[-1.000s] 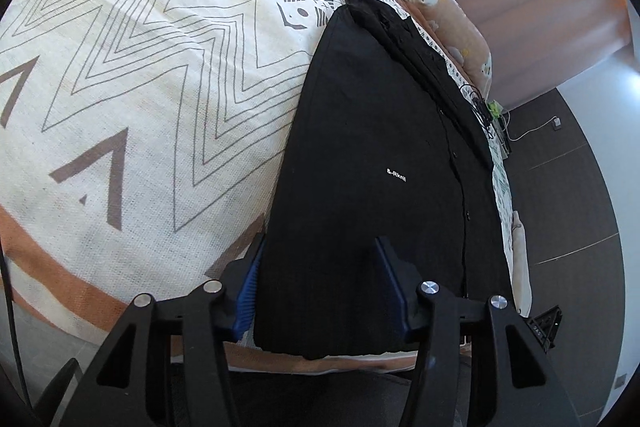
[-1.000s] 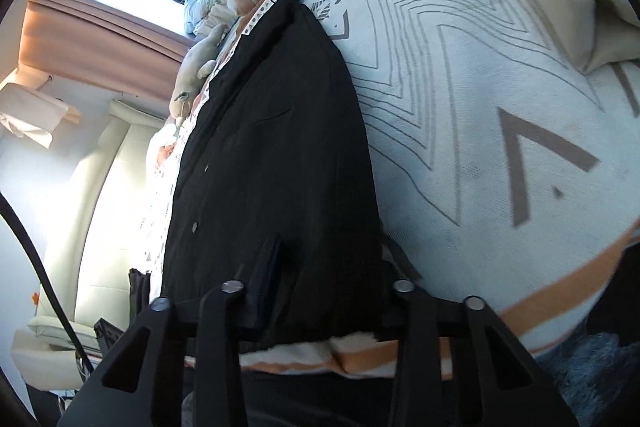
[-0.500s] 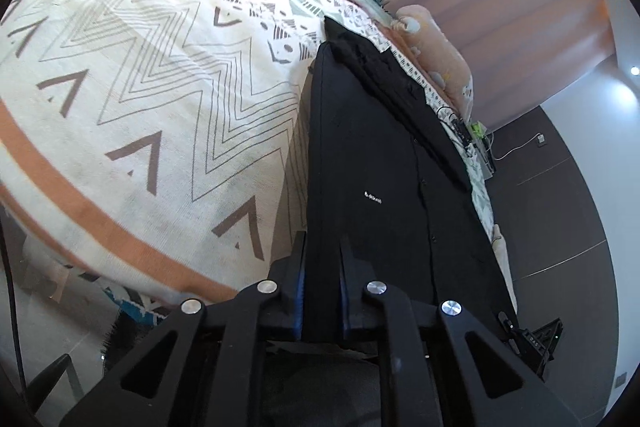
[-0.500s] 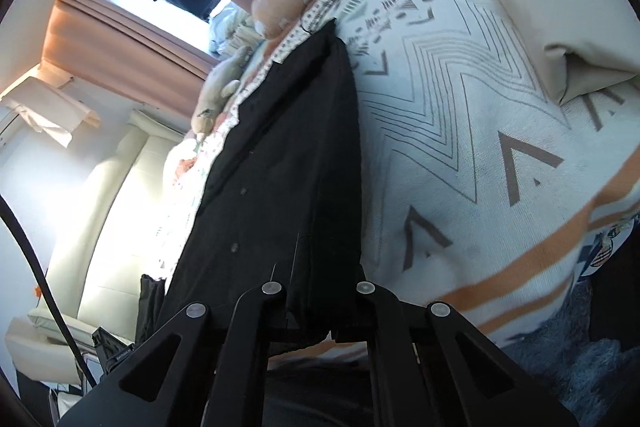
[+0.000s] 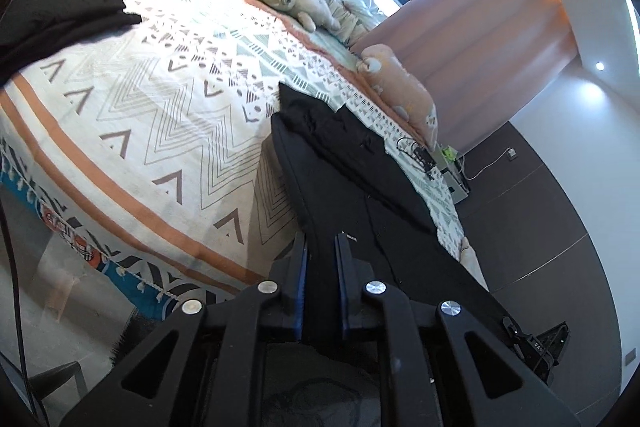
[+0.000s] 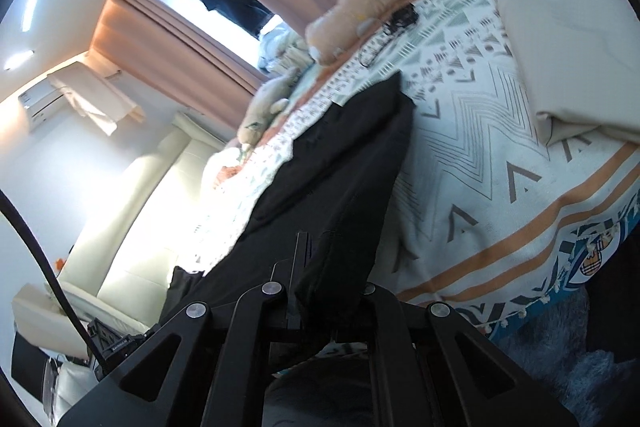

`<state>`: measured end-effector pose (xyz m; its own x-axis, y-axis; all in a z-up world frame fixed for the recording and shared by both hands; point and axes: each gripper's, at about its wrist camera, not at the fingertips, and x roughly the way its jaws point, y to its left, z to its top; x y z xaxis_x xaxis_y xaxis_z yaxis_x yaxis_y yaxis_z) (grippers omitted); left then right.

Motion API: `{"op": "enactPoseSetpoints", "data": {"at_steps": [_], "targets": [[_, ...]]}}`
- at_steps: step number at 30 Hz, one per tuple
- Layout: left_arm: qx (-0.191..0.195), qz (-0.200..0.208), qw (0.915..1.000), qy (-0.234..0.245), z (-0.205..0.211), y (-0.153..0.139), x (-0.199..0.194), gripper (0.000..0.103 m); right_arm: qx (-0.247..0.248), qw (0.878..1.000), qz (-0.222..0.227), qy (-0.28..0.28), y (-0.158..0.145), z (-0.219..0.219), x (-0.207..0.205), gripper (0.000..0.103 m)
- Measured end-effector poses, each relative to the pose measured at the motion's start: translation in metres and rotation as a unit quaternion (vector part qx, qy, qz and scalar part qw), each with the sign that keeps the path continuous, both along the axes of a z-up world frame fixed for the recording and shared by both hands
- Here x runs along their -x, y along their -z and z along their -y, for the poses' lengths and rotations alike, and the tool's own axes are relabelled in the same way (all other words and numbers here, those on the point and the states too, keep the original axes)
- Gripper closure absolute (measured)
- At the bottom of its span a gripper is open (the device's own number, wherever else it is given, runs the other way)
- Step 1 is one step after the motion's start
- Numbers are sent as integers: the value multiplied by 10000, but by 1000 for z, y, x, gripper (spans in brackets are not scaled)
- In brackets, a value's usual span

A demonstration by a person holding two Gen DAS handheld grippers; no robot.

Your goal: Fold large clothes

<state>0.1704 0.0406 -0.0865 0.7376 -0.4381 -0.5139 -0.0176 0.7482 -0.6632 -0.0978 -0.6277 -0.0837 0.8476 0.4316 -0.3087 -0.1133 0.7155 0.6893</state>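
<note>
Left wrist: our left gripper (image 5: pixel 321 247) was clenched on the hem of the black shirt (image 5: pixel 344 163), lifted off the bed (image 5: pixel 168 115) at its near edge. Right wrist: our right gripper (image 6: pixel 320 247) was clamped on the same shirt's (image 6: pixel 340 167) hem.

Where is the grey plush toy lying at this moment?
In the left wrist view, the grey plush toy lies at the far side of the patterned bed cover, near the curtain, beyond the black shirt.
</note>
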Motion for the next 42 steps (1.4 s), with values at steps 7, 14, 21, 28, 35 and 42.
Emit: {"op": "enactPoseSetpoints", "data": {"at_steps": [7,14,21,28,35,42], "targets": [[70,446,9989,-114,-13,-36,37,89,70,9992,389,-43,-27,-2,45,100],[153,980,9949,-206,-23,-76,67,90,72,9962,865,-82,-57,-5,78,100],[102,1158,9930,-209,-27,-98,58,90,98,9942,1066,-106,-65,-7,71,100],[66,1203,9925,-198,-24,-112,14,90,19,9950,992,-63,-69,-5,30,100],[-106,1402,9896,-298,-19,-142,-52,90,18,9930,1185,23,-99,-7,-31,100],[-359,1342,9899,-291,-4,-166,-156,90,-29,9929,1152,283,-116,-17,-125,99]]}}
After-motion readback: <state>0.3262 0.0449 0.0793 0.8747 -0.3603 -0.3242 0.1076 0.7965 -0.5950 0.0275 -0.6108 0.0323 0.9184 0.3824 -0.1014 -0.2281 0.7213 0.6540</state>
